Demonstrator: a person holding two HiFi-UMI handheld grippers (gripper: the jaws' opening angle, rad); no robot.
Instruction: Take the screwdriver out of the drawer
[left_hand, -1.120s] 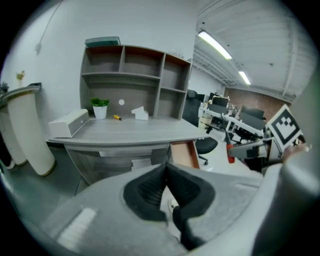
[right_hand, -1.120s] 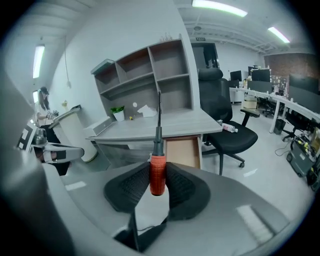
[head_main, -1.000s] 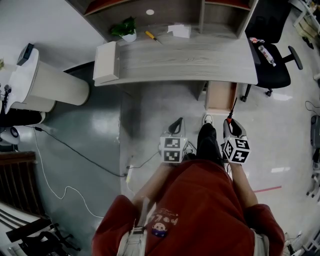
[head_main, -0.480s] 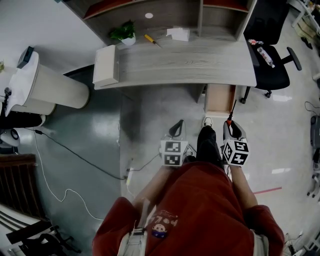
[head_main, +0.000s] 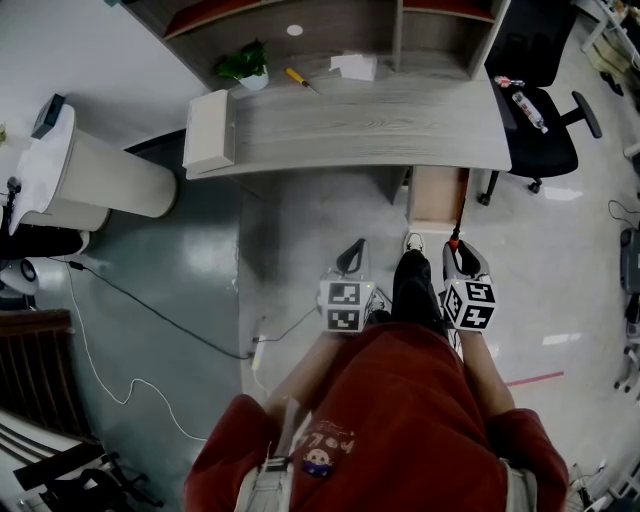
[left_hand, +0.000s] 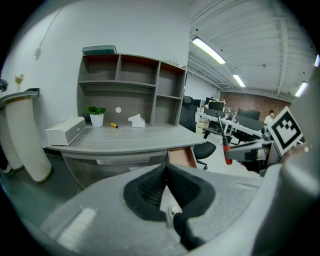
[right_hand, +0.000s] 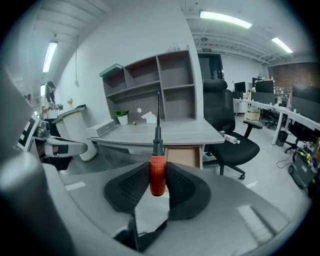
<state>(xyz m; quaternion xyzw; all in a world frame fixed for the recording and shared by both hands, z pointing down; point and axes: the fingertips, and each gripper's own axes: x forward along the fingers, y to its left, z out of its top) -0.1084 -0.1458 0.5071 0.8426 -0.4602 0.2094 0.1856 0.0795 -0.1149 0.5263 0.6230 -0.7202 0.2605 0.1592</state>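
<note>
The screwdriver has a red handle and a thin dark shaft. My right gripper is shut on the handle, and the shaft sticks up and forward. From the head view, the right gripper hangs in front of the person's right leg, with the screwdriver pointing at the open wooden drawer under the desk's right end. My left gripper is level with it on the left. Its pads meet at the tips with nothing between them. The left gripper view also catches the screwdriver at the right.
A grey curved desk with a shelf unit stands ahead. On it are a yellow screwdriver, a potted plant and a white box. A black office chair stands right of the desk. A cable runs over the floor at left.
</note>
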